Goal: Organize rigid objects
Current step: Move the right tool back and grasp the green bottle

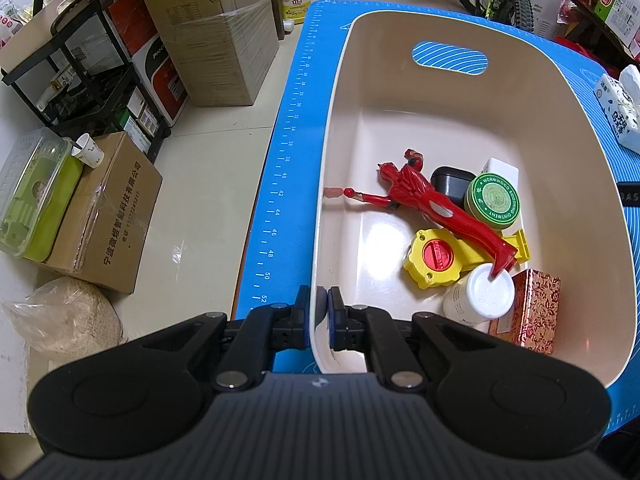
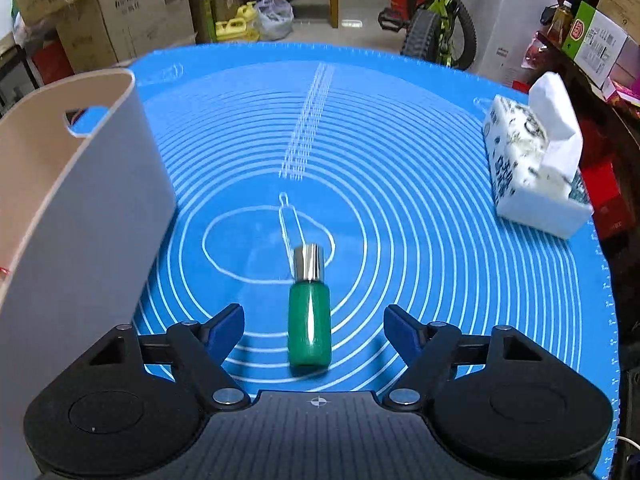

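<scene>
Pinching the near-left rim of the beige bin [image 1: 472,20] with my left gripper [image 1: 319,318]: fingers [image 1: 303,316] closed on the wall, one pad outside, one inside

Bin sits on the blue mat [image 2: 400,160] covering the counter. Inside the bin, all toward its near-right end:
- red figure toy [image 1: 432,204] lying diagonally across the pile, one arm stretched toward the bin's left wall, foot resting on the white bottle cap
- green ointment tin [image 1: 494,200] just right of the figure, on edge, leaning against a white block [image 1: 502,168]
- black case [image 1: 450,182] behind the tin, touching it
- yellow part with red knob [image 1: 434,258] under the figure's leg
- white bottle [image 1: 482,296] near the bin's near wall
- red patterned box [image 1: 528,312] right of the bottle, touching it

Right gripper [image 2: 314,330]: fingers spread wide, gripping nothing. Green bottle with silver cap [image 2: 309,308] lies on the mat right of the bin, between the two fingers [image 2: 228,326] but apart from both, cap pointing away from me

Tissue pack [image 2: 536,164] on the mat, well right of the bin, far side
</scene>
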The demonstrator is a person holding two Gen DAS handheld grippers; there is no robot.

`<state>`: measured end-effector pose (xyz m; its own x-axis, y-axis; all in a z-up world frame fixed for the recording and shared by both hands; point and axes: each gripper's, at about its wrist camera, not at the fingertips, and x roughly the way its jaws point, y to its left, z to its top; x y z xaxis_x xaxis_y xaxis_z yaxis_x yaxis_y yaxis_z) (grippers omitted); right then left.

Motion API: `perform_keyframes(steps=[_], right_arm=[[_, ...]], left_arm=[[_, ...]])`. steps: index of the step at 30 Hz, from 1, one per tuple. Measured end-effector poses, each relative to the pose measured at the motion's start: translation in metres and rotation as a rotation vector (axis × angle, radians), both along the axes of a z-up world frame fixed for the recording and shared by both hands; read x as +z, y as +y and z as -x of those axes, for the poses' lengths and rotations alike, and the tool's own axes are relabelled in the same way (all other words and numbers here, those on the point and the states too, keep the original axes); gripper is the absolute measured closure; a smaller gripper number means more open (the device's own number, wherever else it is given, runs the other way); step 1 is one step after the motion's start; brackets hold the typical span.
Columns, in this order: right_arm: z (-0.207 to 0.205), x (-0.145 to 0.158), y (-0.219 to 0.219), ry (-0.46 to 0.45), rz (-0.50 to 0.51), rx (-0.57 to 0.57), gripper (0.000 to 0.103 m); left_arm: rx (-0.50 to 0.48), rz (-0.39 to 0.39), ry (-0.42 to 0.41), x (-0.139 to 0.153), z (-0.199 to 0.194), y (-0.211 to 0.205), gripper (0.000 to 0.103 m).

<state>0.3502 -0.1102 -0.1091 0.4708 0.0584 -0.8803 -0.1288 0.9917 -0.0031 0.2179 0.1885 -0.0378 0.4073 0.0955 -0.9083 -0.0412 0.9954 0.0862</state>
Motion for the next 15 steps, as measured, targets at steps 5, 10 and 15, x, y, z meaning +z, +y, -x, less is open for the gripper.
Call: perform_keyframes(steps=[5, 10, 15], right_arm=[[-0.0008, -0.0111, 0.0006, 0.021, 0.01, 0.001, 0.033], [-0.0003, -0.0101, -0.0014, 0.015, -0.01, 0.003, 0.042], [-0.002, -0.0077, -0.0042, 0.004, -0.013, 0.01, 0.067]], left_arm=[[0.0, 0.0, 0.0, 0.0, 0.0003, 0.0003, 0.093], [0.0, 0.0, 0.0, -0.0001, 0.0001, 0.0001, 0.093], [0.001, -0.001, 0.0, -0.0002, -0.0001, 0.0, 0.093]])
